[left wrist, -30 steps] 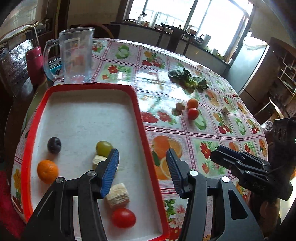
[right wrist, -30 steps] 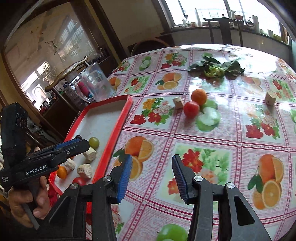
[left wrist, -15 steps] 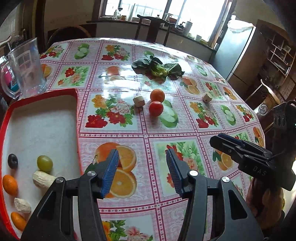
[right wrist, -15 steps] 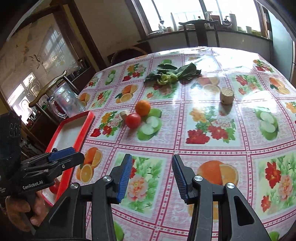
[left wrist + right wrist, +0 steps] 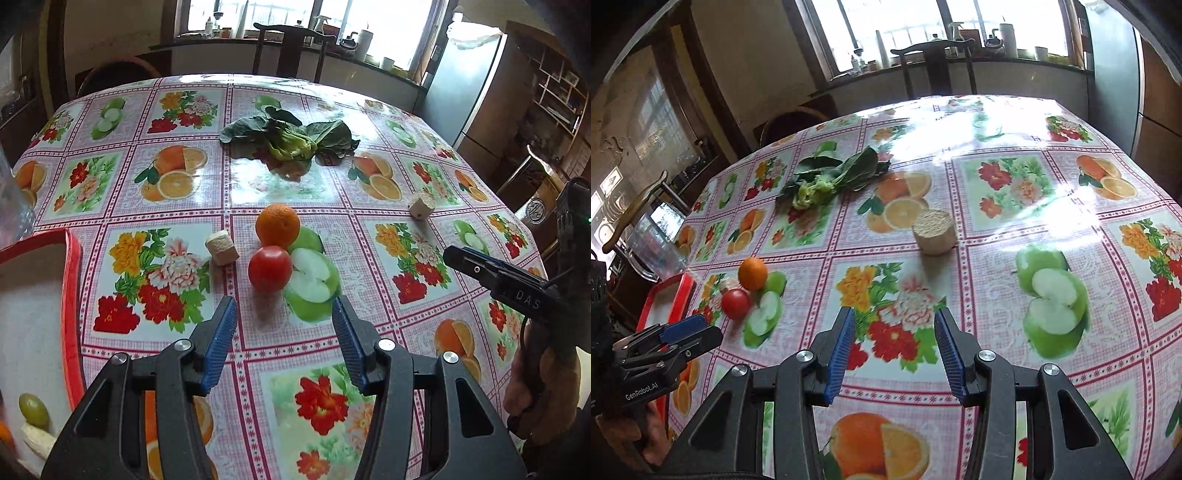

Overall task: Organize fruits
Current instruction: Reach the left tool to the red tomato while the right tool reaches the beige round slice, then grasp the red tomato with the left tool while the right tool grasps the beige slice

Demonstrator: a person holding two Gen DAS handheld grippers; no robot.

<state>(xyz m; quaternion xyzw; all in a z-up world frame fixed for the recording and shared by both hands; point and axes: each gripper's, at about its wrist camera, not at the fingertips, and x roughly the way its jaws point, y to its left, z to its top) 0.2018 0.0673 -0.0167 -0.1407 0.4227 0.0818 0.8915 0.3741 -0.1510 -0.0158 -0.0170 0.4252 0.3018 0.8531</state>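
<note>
A red tomato [image 5: 269, 268] and an orange [image 5: 277, 225] lie together mid-table, a pale cut chunk [image 5: 221, 252] just left of them. My left gripper [image 5: 283, 321] is open and empty, its fingers just short of the tomato. A second pale chunk [image 5: 934, 231] lies farther right; my right gripper [image 5: 894, 332] hovers open and empty short of it. The red tray [image 5: 72, 306] at the left holds a green grape [image 5: 34, 409] and a pale piece [image 5: 37, 441]. The tomato [image 5: 735, 303] and orange [image 5: 752, 273] also show in the right wrist view.
A leafy green vegetable [image 5: 291, 138] lies toward the far side of the table. A clear jug [image 5: 653, 245] stands beyond the tray [image 5: 670, 301]. Chairs [image 5: 291, 51] ring the table, and the person's hand [image 5: 543, 391] holds the right gripper's handle.
Both grippers swept right, away from the tray. The left now faces the tomato and orange; the right now faces the lone pale chunk. Both openings stayed the same.
</note>
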